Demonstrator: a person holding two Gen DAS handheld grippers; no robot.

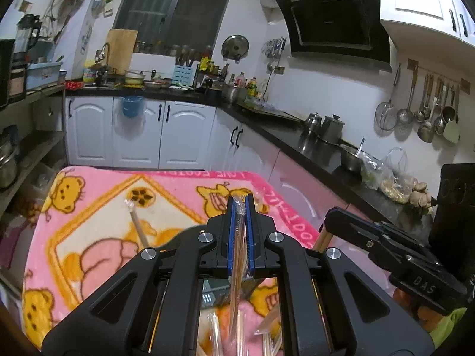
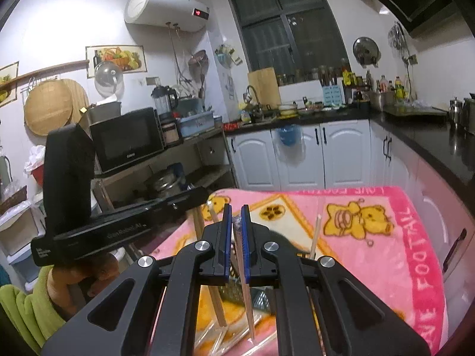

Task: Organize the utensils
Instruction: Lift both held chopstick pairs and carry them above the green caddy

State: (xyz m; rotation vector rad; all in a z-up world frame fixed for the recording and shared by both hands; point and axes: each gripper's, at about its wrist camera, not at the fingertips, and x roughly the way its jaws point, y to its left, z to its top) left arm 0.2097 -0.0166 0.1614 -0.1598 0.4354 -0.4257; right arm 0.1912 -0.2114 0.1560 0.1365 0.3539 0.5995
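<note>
**Both tongs clenched on wrapped chopsticks**

The left tongs (image 1: 240,207) are clenched on a clear-wrapped chopstick pair (image 1: 237,255), its wrapper tip poking out above the blue pads (image 1: 251,237); the right tongs (image 2: 236,219) grip another wrapped pair (image 2: 245,281) the same way; both are held above the pink blanket (image 1: 184,190) covering the counter; more wrapped pairs (image 2: 219,338) lie below on the blanket; a loose pair (image 1: 139,225) rests on the blanket to the left; a mesh holder (image 2: 234,292) sits under the right tongs.
</note>
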